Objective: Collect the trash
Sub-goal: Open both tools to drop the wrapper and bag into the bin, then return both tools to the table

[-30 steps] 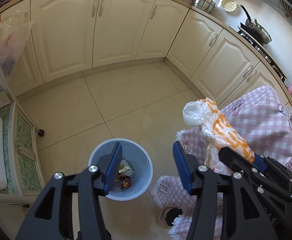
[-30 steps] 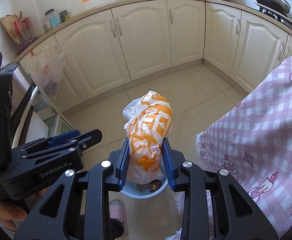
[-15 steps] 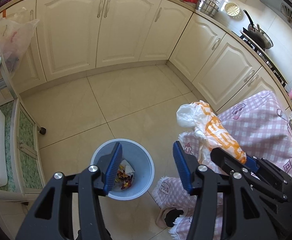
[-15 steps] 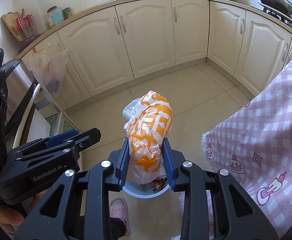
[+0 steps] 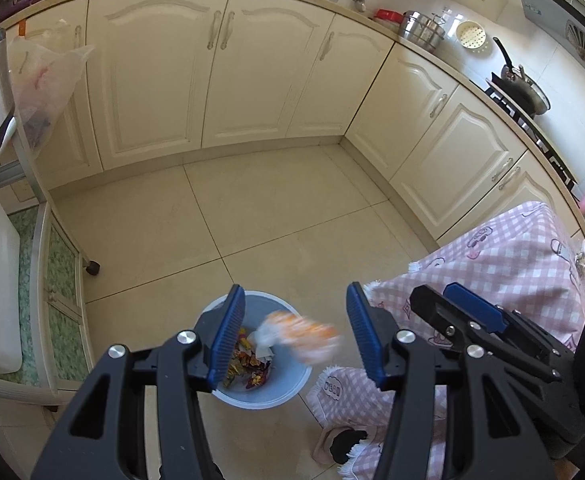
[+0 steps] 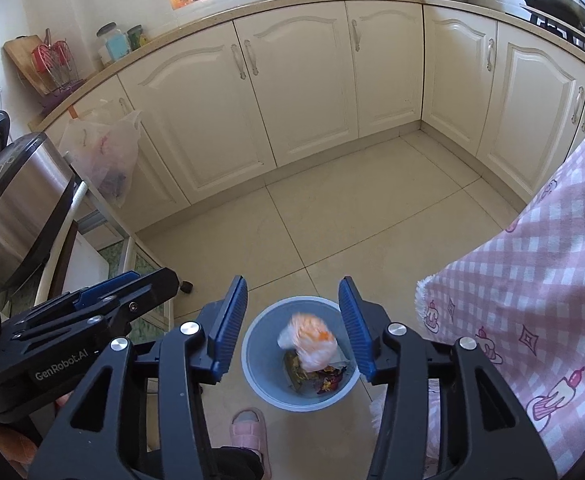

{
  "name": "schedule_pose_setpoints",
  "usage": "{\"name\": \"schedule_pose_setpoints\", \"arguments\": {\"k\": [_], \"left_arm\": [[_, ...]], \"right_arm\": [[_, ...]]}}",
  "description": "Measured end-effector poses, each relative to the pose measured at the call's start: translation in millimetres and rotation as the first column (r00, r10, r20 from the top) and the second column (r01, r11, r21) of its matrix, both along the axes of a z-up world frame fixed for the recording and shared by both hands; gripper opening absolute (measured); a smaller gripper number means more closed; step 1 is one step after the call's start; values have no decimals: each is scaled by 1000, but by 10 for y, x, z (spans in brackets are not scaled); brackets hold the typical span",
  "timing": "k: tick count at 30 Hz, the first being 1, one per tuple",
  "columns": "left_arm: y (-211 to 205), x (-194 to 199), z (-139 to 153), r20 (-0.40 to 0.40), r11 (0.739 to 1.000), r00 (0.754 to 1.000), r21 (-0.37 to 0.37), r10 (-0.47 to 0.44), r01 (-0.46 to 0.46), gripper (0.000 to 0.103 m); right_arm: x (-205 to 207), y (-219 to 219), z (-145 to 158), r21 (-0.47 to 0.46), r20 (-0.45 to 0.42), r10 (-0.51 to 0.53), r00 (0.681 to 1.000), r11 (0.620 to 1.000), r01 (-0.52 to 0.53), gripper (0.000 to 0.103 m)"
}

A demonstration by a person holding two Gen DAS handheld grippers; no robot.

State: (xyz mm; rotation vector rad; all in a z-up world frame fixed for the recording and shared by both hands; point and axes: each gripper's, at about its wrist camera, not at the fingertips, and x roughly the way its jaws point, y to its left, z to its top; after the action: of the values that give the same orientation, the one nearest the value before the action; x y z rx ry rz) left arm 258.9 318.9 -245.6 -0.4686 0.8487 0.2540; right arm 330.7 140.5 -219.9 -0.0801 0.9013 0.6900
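Note:
An orange-and-white plastic bag is blurred in mid-fall over the blue trash bin on the floor. My right gripper hangs above the bin, its jaws opening, with the bag well below them and nothing touching the pads. In the left wrist view the same bag drops toward the bin, which holds colourful wrappers. My left gripper stands open and empty over the bin, and the right gripper's body shows beside it.
A pink checked tablecloth hangs at the right, close to the bin. Cream cabinets line the back. A steel appliance and a shelf unit stand left. A foot in a pink slipper is near the bin.
The right gripper's jaws have spread and let go of the orange-and-white bag, which now falls toward the bin. The left gripper has lifted slightly and stays open.

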Motion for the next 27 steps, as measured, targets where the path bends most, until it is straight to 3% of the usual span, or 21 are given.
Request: {"name": "schedule_pose_setpoints", "arguments": {"k": [7,16,20,27], "left_arm": [[-289,71,148,18,998,998,14,-56,56,52],[-1123,171,713,82,976,976,99,-202,193,53],[-1604,235,966,118,957,954,128,-277,262,57],[-2606,489,1268,160,900,890,170,-428,402,66]], "right_arm": [[-47,-352,237,11,44,-42,998,999,42,46],[-137,-1197,728,44,139,-139,981,990,134,46],[-164,-1747,960,70,175,-207,963,978,198,47],[-217,-2768,1239,90,243,-348,906,938,336,51]]}}
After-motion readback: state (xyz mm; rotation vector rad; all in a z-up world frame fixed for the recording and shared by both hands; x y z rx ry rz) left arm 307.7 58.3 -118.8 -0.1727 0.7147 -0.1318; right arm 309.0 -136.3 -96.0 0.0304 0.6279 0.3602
